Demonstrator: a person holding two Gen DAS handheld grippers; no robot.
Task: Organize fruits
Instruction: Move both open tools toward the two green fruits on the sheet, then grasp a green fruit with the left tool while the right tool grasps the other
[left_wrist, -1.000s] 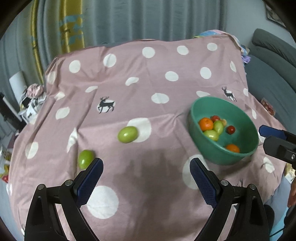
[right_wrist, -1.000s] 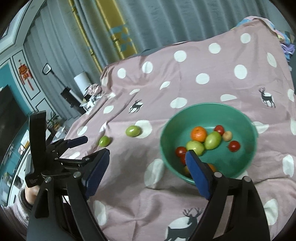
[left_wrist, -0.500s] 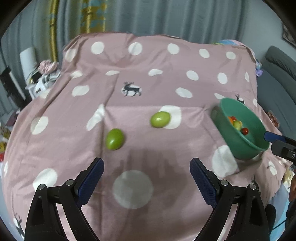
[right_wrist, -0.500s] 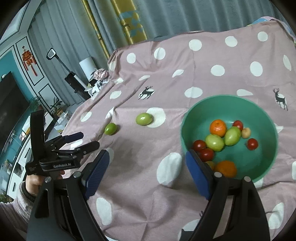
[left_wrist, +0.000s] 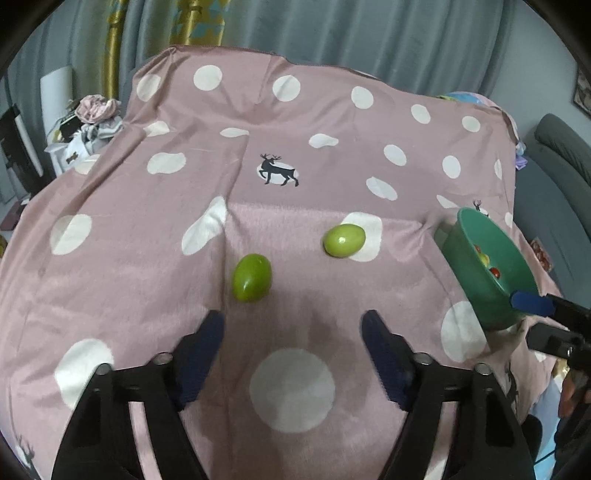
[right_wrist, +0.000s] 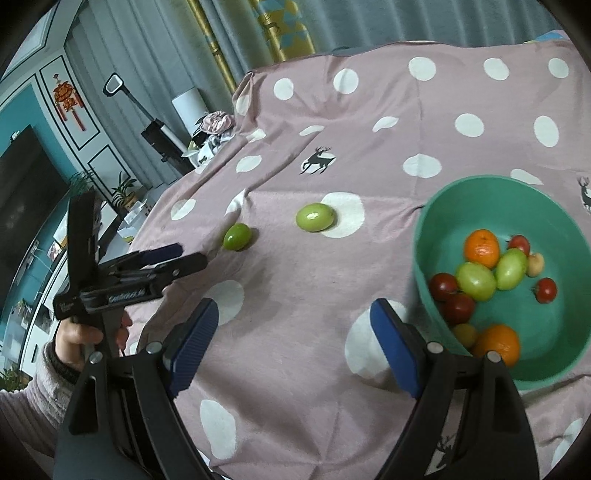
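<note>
Left hand-held gripper (left_wrist: 291, 325): angled down at the cloth, its blue pads part-way apart and closing, with only bare cloth between them; the darker green fruit lies just beyond the left pad.
Left hand (right_wrist: 79, 338): seen in the right wrist view, wrapped round the grip at the lower left, a pale knitted sleeve (right_wrist: 35, 391) at the wrist.
Right hand-held gripper (right_wrist: 293, 339): angled down, pads standing wide with nothing between them; its right pad sits just beside the near wall of the bowl (in the left wrist view its blue tip shows at the bowl's rim).
Counter (left_wrist: 332, 122): draped in a pink cloth with white dots and small black deer prints.
Loose fruits: two, both green and both on the cloth, well apart from the bowl: the darker green fruit (left_wrist: 252, 272) nearer the left gripper, the paler green fruit (left_wrist: 344, 240) resting on a white dot between it and the bowl.
Bowl (right_wrist: 480, 192): one, green, upright on the cloth at the right.
Fruits in the bowl, counted from the right wrist view: two oranges (right_wrist: 481, 248), two green fruits (right_wrist: 475, 280), four small red fruits (right_wrist: 546, 290) and two small pale ones (right_wrist: 535, 264) (one of the pale ones is half hidden at the near wall, so the count is my best reading).
</note>
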